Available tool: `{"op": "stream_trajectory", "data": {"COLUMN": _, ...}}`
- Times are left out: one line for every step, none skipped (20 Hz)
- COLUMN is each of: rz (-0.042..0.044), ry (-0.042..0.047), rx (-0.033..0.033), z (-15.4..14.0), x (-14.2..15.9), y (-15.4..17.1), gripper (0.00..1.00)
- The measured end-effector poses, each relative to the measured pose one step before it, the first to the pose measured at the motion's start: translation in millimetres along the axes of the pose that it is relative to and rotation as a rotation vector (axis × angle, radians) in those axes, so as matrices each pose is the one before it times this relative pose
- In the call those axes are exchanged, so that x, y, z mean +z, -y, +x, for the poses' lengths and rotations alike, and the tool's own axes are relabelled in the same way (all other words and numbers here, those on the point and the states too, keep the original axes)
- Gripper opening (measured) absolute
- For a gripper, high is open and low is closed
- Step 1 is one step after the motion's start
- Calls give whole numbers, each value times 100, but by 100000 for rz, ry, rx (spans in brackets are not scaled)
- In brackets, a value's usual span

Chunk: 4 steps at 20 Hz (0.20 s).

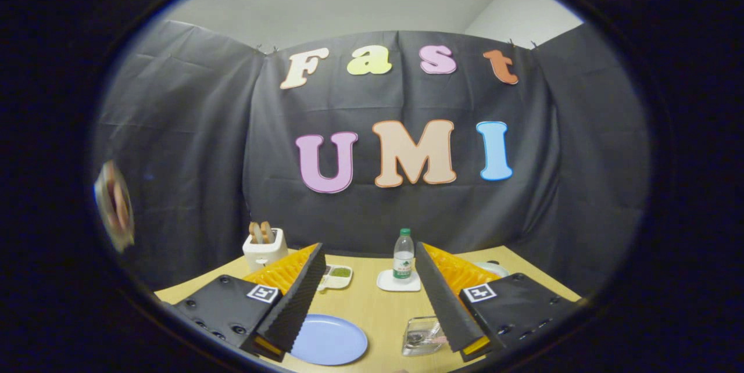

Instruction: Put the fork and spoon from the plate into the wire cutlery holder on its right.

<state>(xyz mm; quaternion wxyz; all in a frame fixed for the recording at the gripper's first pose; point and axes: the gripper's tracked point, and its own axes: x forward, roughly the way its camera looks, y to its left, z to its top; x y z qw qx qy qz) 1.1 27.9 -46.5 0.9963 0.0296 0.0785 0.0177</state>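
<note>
Fingers: gripper (369,248) spread wide, nothing between the fingers (293,297), clamped on nothing.
Height: held above the table (372,303), looking out across it toward the far wall.
Plate: blue plate (331,339) near, just right of the left finger, its left rim hidden behind that finger.
Plate surface: bare where visible, with no fork or spoon to be made out on it.
Holder: holder (423,335) just right of the plate, near, touching or just beside the right finger in the view; cannot tell which.
Holder contents: something dark and something pale inside, too small and blurred to name; possibly the cutlery.
Long axis and pointing: cannot tell for fork or spoon, since neither reads clearly as a shape.
Holder pose: seemingly upright, open top upward.
Step in hand: judged as either the closing pull-back with both pieces already dropped in, or a hover before the first pick, with the bare plate favouring the former.
Next move: if any piece lies hidden behind the left finger, needs a drop toward the plate, fingers lined across the handle, then a close on it and a short carry right.
Otherwise: nothing left but to draw clear of the holder without knocking it.
Bystanders: toaster (264,248) far left, small tray (337,275) and bottle (403,255) farther back, well apart from plate and holder.
</note>
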Motion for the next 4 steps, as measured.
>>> {"op": "stream_trajectory", "data": {"rz": -792, "ry": 375, "rx": 509, "z": 198, "x": 75, "y": -198, "gripper": 98}}
{"op": "stream_trajectory", "data": {"rz": -545, "ry": 7, "rx": 811, "z": 90, "x": 46, "y": -372, "gripper": 98}}
{"op": "stream_trajectory", "data": {"rz": -219, "ry": 151, "rx": 508, "z": 82, "x": 2, "y": -145, "gripper": 98}}
{"op": "stream_trajectory", "data": {"rz": 156, "ry": -20, "rx": 414, "z": 11, "x": -40, "y": -148, "gripper": 98}}
